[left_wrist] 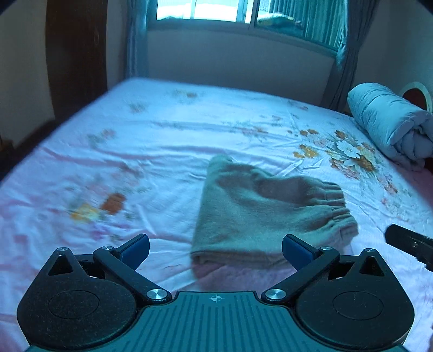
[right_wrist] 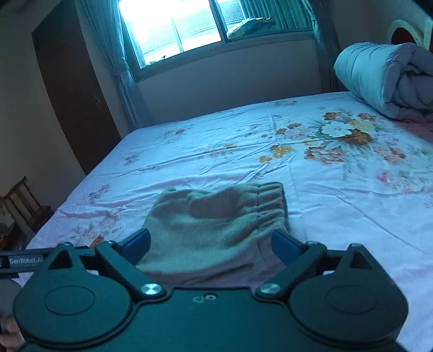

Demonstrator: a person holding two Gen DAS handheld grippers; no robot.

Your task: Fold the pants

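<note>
Pants [left_wrist: 259, 214] of soft olive-grey fleece lie folded into a compact bundle on the white bed sheet printed with orange and pink flowers [left_wrist: 162, 140], and from the left wrist camera the bundle sits just ahead of the left gripper [left_wrist: 215, 250] and slightly to its right. That gripper's two blue-padded fingers [left_wrist: 136, 249] stand wide apart above the sheet with nothing between them. The gathered elastic waistband faces right, and a thick fold edge runs along the near side of the bundle. At the right edge of this view a black part of the right gripper [left_wrist: 411, 243] pokes in beside the pants. A rolled pale blue quilt [left_wrist: 389, 121] rests at the far right end of the bed, and a window with grey-blue curtains [left_wrist: 230, 10] is set in the wall beyond.

From the right wrist camera, the right gripper [right_wrist: 209, 243] hangs directly over the near part of the pants [right_wrist: 216, 222], its blue pads [right_wrist: 284, 245] spread open on either side of the cloth without clamping it. The waistband shows at the bundle's far right corner. A black bar of the left gripper [right_wrist: 24, 261], lettered GenRobot.AI, enters from the left edge. A tall dark wooden wardrobe [right_wrist: 73, 89] stands against the left wall, and the quilt [right_wrist: 384, 78] lies at the upper right on the sheet [right_wrist: 338, 195].
</note>
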